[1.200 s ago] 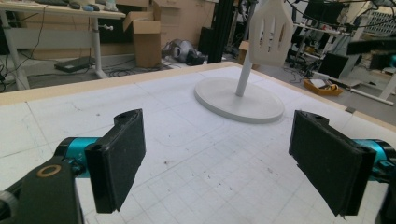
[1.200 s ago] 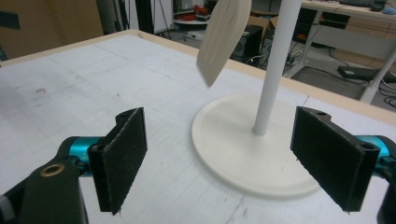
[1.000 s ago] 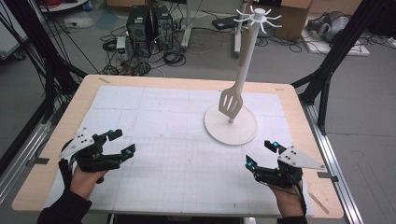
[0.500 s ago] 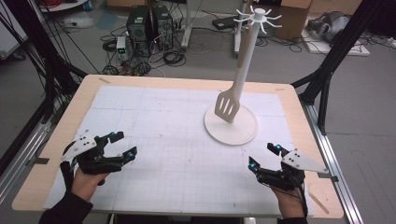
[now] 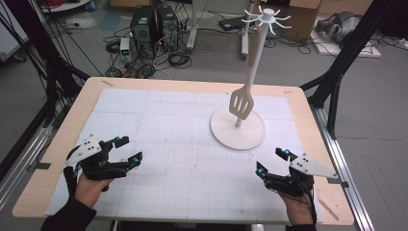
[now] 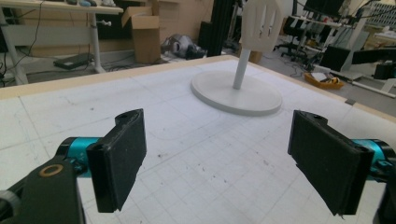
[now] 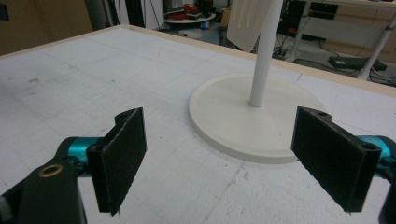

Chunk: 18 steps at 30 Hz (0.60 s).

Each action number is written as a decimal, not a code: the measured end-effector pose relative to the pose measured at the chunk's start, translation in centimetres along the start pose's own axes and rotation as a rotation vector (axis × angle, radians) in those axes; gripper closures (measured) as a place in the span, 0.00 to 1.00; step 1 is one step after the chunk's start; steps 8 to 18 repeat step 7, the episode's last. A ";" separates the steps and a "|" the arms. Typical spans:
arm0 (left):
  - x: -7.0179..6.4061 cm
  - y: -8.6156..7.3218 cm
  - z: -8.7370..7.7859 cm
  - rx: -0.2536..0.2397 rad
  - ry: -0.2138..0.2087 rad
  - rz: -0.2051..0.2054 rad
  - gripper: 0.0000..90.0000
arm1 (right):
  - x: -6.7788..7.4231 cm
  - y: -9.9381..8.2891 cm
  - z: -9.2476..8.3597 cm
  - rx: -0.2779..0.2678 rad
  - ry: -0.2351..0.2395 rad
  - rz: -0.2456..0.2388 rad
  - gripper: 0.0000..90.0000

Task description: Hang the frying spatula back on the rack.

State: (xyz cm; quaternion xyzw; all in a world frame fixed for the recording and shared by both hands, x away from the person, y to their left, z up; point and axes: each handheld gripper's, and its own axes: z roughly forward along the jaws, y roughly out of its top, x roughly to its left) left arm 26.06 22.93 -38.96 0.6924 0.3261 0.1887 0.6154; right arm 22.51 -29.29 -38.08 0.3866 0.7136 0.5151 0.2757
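Note:
A white utensil stand with a round base and tall pole stands on the table's right-centre; a slotted spatula hangs from one of its top hooks. The stand's base and the spatula's blade lie ahead in the left gripper view. The base and the blade are close in the right gripper view. My left gripper rests open near the front left of the mat. At the front right my right gripper is open too. Nothing sits between either pair of jaws.
A white gridded mat covers most of the wooden table. Black frame struts rise at both sides. Computers, cables and boxes lie on the floor behind the far edge.
The hanging spatula has swung slightly. Both grippers stay almost in place, open.

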 end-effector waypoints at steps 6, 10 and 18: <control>0.1 -0.2 0.1 -0.002 0.004 -0.019 0.22 | -0.1 -0.1 0.1 0.008 -0.006 0.002 0.19; 0.1 -0.2 0.1 -0.002 0.004 -0.019 0.22 | -0.1 -0.1 0.1 0.008 -0.006 0.002 0.19; 0.1 -0.2 0.1 -0.002 0.004 -0.019 0.22 | -0.1 -0.1 0.1 0.008 -0.006 0.002 0.19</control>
